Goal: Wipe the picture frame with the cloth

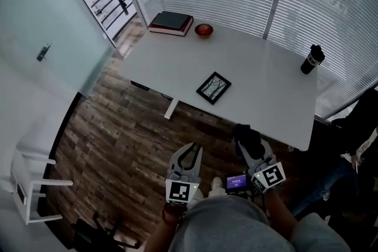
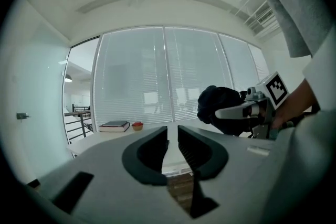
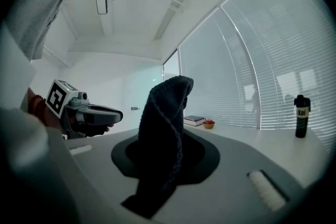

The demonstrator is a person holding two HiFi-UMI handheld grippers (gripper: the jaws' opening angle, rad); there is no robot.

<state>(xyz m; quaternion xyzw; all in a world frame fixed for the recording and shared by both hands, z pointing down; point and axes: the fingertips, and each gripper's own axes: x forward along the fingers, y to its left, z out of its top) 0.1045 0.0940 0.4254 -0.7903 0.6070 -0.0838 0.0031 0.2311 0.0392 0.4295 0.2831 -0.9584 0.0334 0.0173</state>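
1. Cloth (image 1: 246,137): dark, coarse knitted weave, soft and limp. The right tongs (image 3: 167,131) are clamped on its middle. One end stands in a peak past the tips and the other droops below them. It looks light and unlikely to slip out, though the loose ends will flop.
2. Left tongs (image 2: 172,134): only a narrow gap between them, and nothing in it. Both tools hang over the wooden floor (image 1: 118,138), short of the near edge of the worktop (image 1: 266,85).
3. Picture frame (image 1: 214,88): lies flat on the white worktop, toward its near edge and turned at an angle. It is well apart from both tongs. It has a thin dark rim and a pale picture with branch-like lines (cannot tell whether it is glazed).
4. Handling, my judgement: the frame looks small, light and rigid. It would likely skate on the smooth worktop under a wipe. Steady it with the left tongs at a rim edge or corner, off the face. Treat the face as fragile.
5. Surroundings: stacked books (image 1: 171,22) and a small red bowl (image 1: 204,29) sit at the far left. A dark bottle (image 1: 312,59) stands at the far right. All are well clear of the frame.
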